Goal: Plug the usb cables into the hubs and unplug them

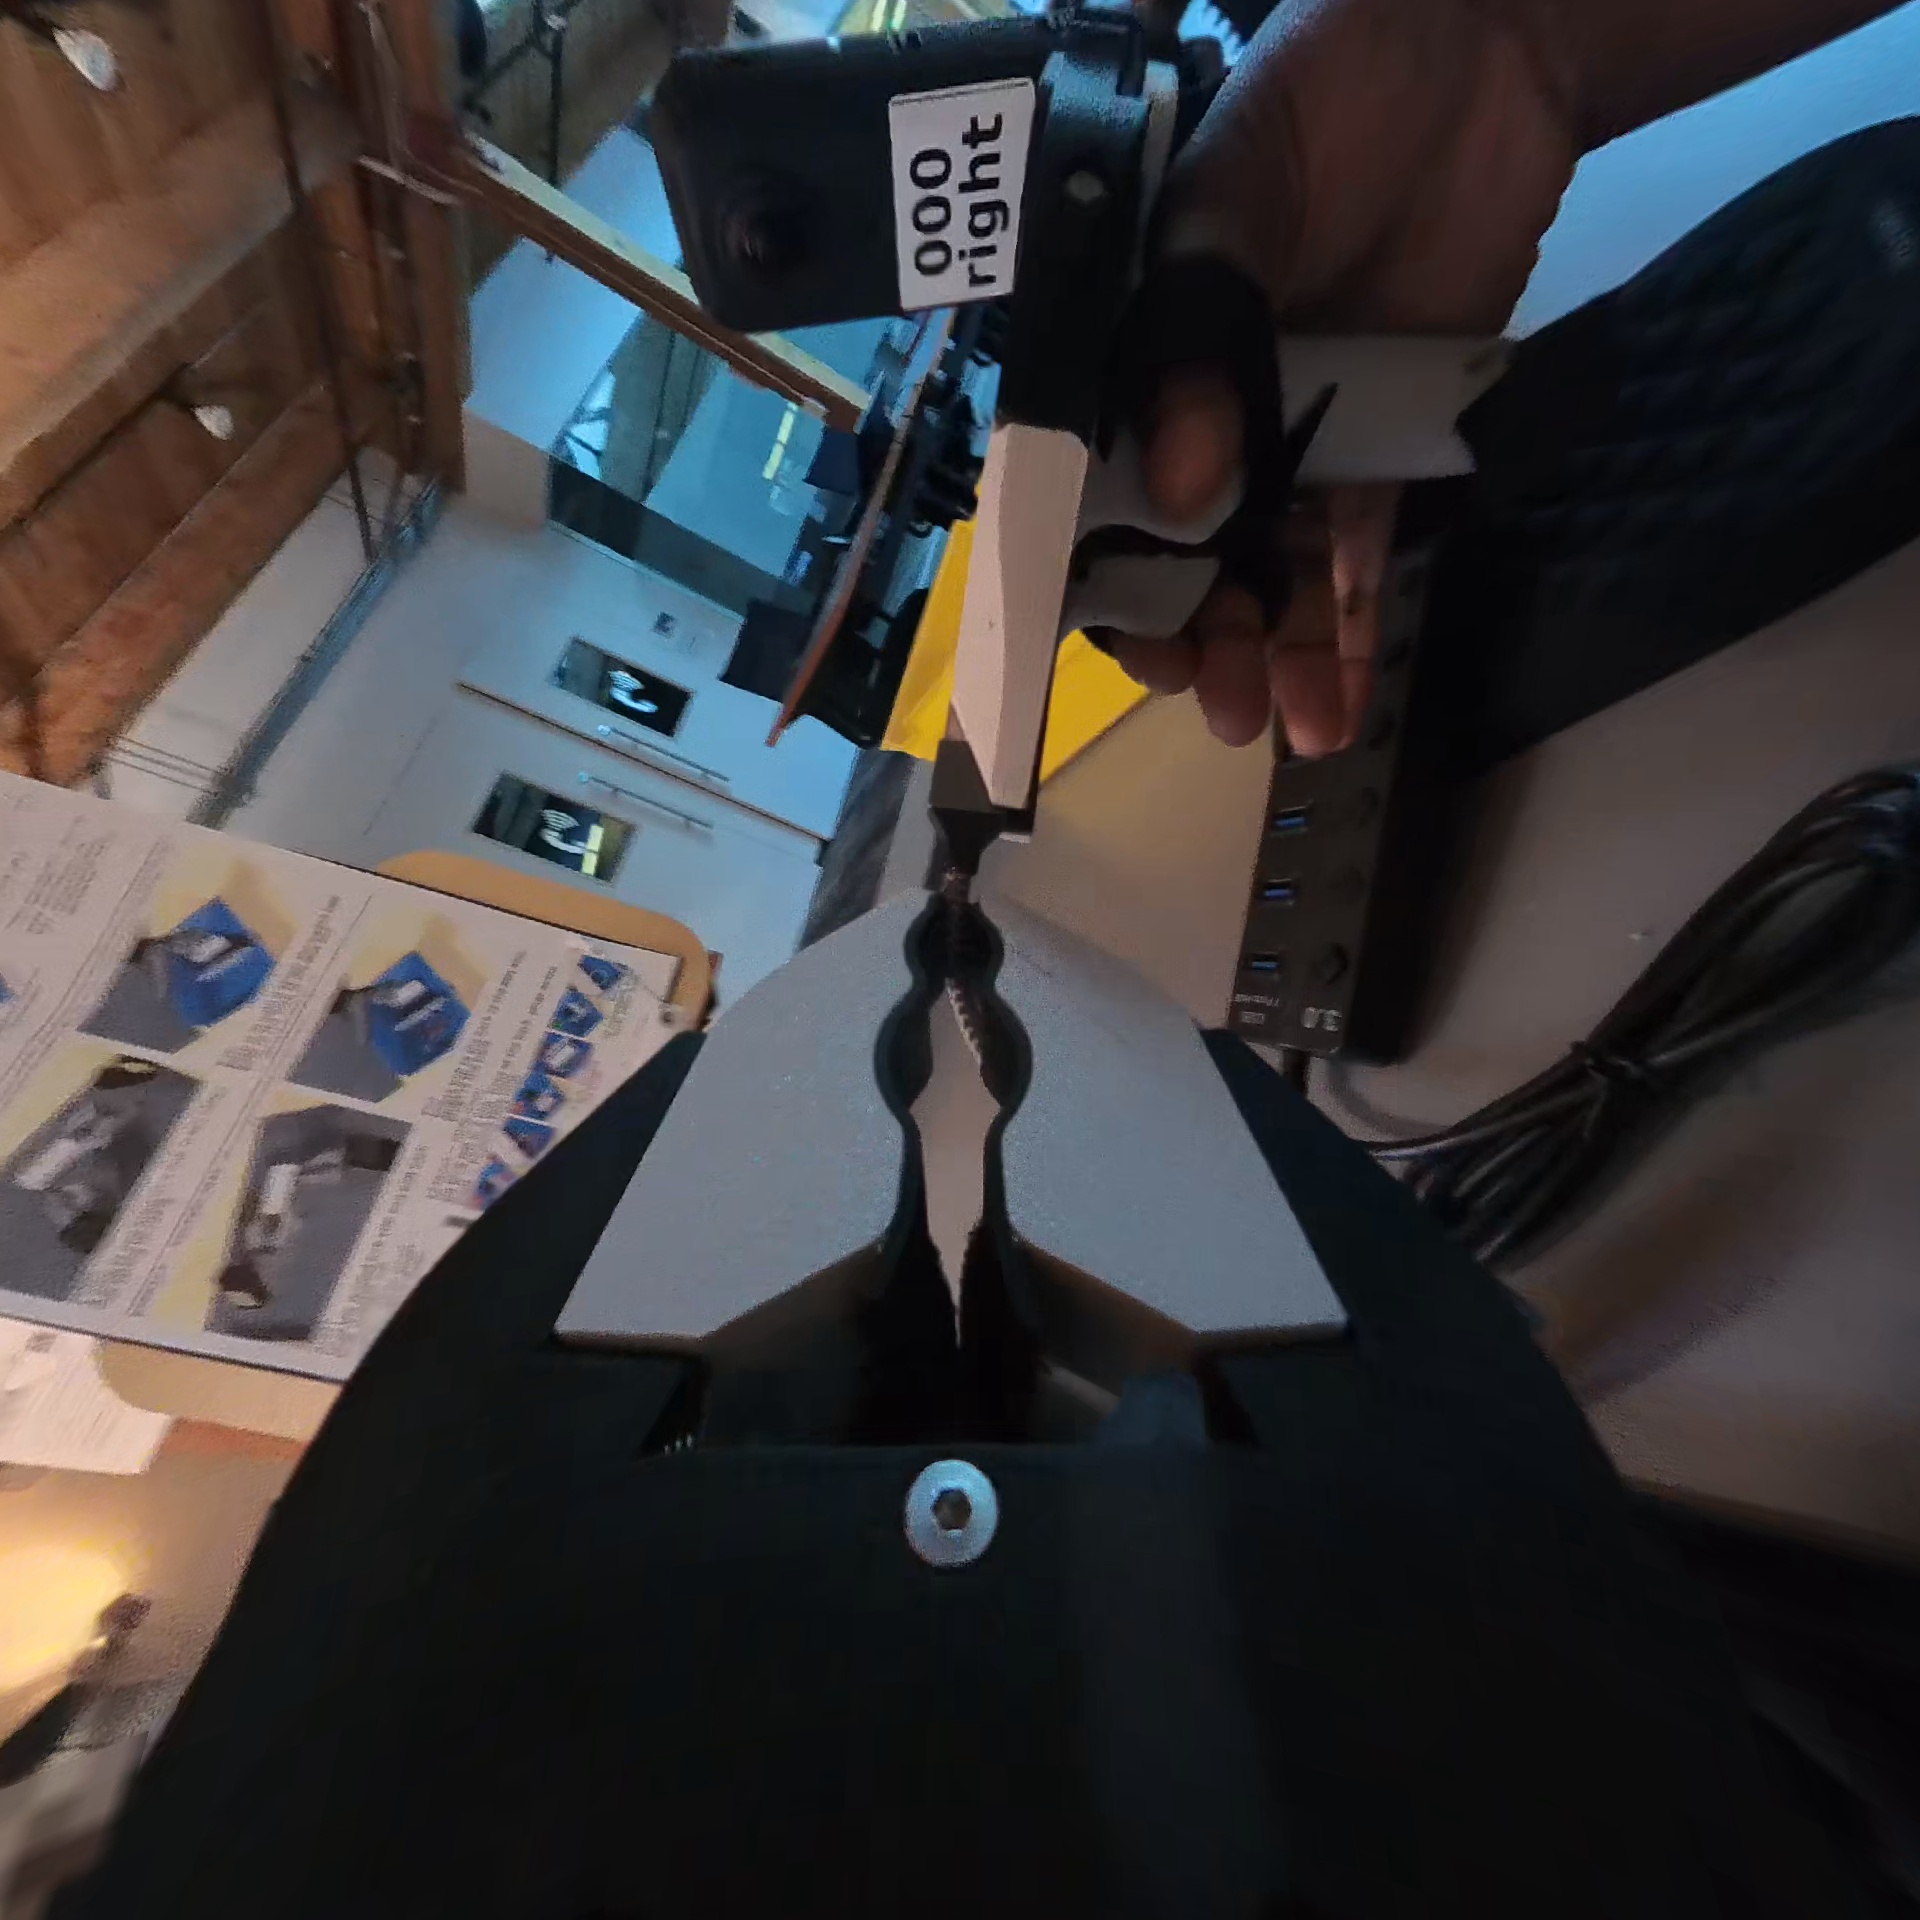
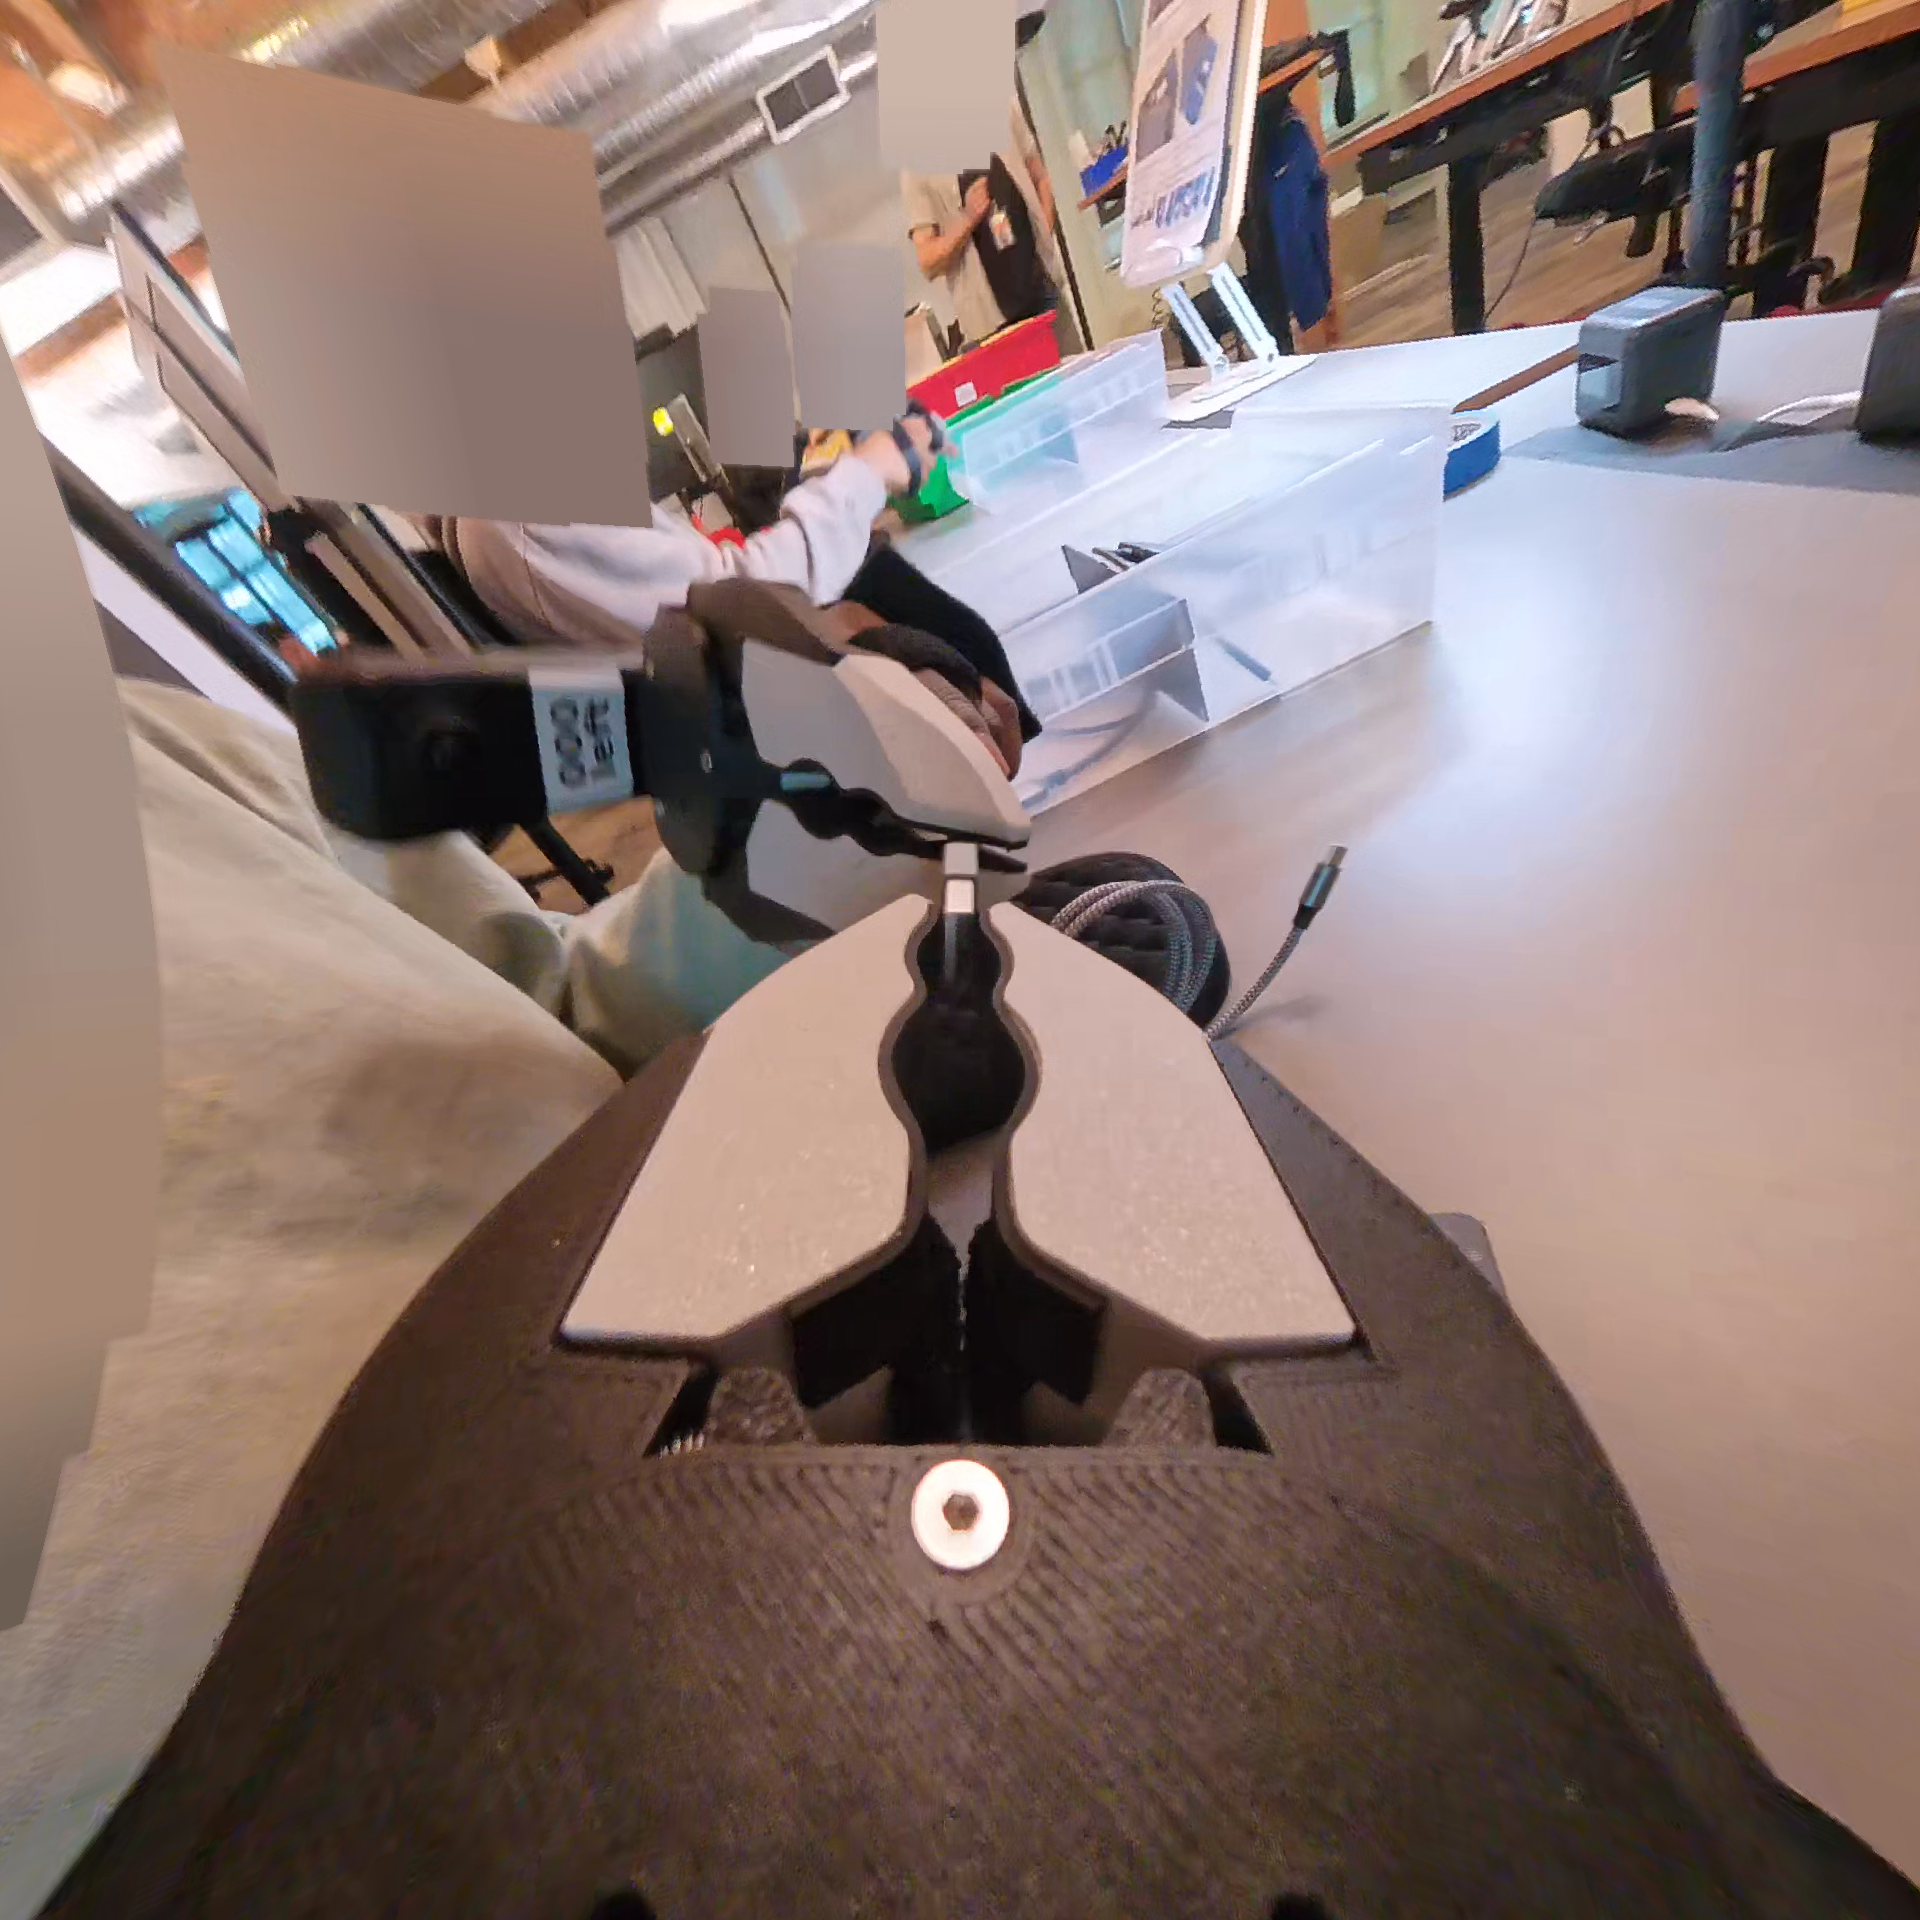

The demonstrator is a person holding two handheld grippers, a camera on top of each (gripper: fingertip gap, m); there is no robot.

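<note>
In the right wrist view my right gripper [image 2: 961, 912] is shut on the silver plug [image 2: 961, 888] of a grey braided USB cable. The cable's coil [image 2: 1138, 930] lies on the table just behind, and its other plug [image 2: 1325, 871] rests loose there. My left gripper [image 2: 977, 847] meets the same plug tip to tip from the far side. In the left wrist view my left gripper [image 1: 954, 906] is shut on the braided cable [image 1: 968, 1023], right behind the plug [image 1: 961, 842] that the right gripper [image 1: 971, 816] holds. A black USB hub [image 1: 1314, 883] with blue ports lies to the right, apart from both.
A tied bundle of black cable [image 1: 1714, 1039] lies right of the hub, beside a black keyboard-like object [image 1: 1714, 416]. A printed sheet [image 1: 260, 1060] lies at left. Clear plastic bins [image 2: 1247, 540], a blue tape roll [image 2: 1470, 447] and grey devices [image 2: 1642, 358] stand on the grey table [image 2: 1610, 831]. Only a small space, under 4 cm, lies between the two pairs of fingers.
</note>
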